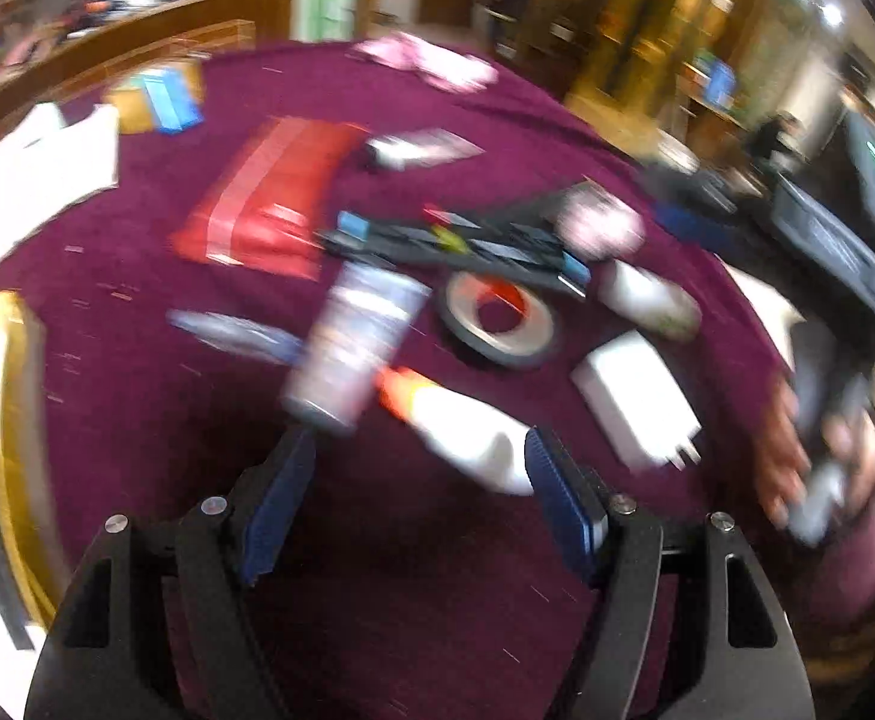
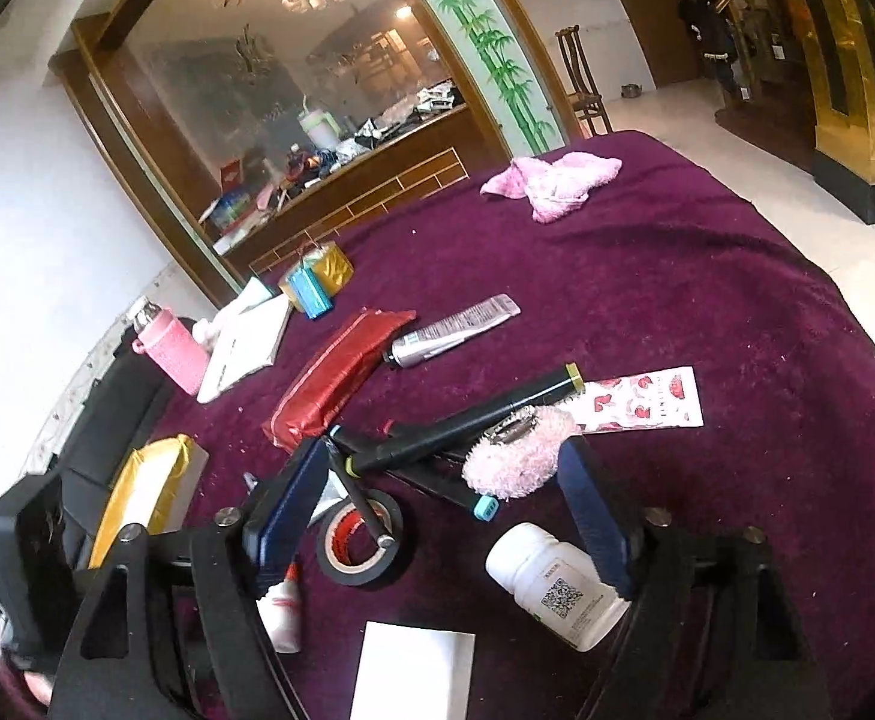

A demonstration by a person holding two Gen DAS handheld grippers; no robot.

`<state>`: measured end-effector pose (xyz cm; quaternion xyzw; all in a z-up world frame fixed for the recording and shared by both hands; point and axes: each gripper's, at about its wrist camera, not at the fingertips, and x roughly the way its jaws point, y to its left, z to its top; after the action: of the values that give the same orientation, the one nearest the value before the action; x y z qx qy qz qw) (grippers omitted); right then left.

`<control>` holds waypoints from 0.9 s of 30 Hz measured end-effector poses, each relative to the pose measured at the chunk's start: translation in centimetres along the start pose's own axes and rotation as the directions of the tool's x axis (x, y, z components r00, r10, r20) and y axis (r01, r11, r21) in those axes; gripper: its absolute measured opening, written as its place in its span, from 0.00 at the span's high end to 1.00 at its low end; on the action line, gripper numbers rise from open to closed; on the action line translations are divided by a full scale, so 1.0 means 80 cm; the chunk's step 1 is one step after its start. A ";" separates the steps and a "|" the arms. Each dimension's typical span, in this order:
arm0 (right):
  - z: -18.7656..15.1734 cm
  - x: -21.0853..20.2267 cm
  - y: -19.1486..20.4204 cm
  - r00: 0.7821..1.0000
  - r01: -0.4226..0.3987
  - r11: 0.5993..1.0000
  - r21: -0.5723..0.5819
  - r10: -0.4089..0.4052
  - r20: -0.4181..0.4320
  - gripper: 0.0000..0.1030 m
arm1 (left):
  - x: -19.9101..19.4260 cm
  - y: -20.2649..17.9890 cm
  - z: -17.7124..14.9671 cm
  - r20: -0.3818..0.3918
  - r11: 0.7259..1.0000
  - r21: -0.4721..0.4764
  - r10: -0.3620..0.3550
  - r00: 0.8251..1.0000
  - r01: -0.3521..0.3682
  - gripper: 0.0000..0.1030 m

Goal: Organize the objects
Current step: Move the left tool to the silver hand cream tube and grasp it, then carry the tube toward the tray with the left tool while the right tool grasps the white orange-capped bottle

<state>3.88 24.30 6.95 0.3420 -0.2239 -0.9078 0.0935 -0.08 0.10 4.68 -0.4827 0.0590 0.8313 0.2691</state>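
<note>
**Loose items spread over the worktop, both claws empty**

While the clutter lies scattered on the maroon-covered worktop (image 2: 707, 276), nothing sits inside any container that can be made out. Near the middle, a black tape roll (image 2: 360, 543) lies flat with its red-printed core showing; a thin black rod rests across its rim. Just behind it, a cluster of black marker pens (image 2: 467, 426) lies crossed, and a fluffy pink hair clip (image 2: 518, 456) rests on their near end. A white pill bottle (image 2: 557, 588) lies on its side with its cap closed, its contents hidden. A white charger block (image 1: 635, 399) sits nearer the front edge, and a small white glue bottle (image 2: 281, 609) with a red tip lies by the tape.

Further back lies a red zipped pouch (image 2: 335, 378), shut, with a silver tube (image 2: 449, 330) touching its far corner. A pink-patterned sachet (image 2: 647, 399) lies flat beyond the pens. At the far side sits a crumpled pink cloth (image 2: 551, 180); at the left edge, a pink bottle (image 2: 173, 351) and a gold box (image 2: 323, 267).

The left claw (image 1: 419, 459) stands wide over the glue bottle, gripping nothing. The right claw (image 2: 443, 462) also stands wide, holding nothing, with the hair clip seen between its fingers.
</note>
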 end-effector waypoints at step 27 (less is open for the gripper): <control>-0.010 0.018 0.002 0.999 -0.007 1.000 0.022 0.008 -0.051 0.27 | 0.072 -0.026 0.038 -0.016 0.971 0.208 0.122 0.992 -0.116 0.74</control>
<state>3.38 23.44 5.66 0.3653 -0.2324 -0.8960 0.0988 -3.68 5.20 1.80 -0.4597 0.1779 0.8283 0.2665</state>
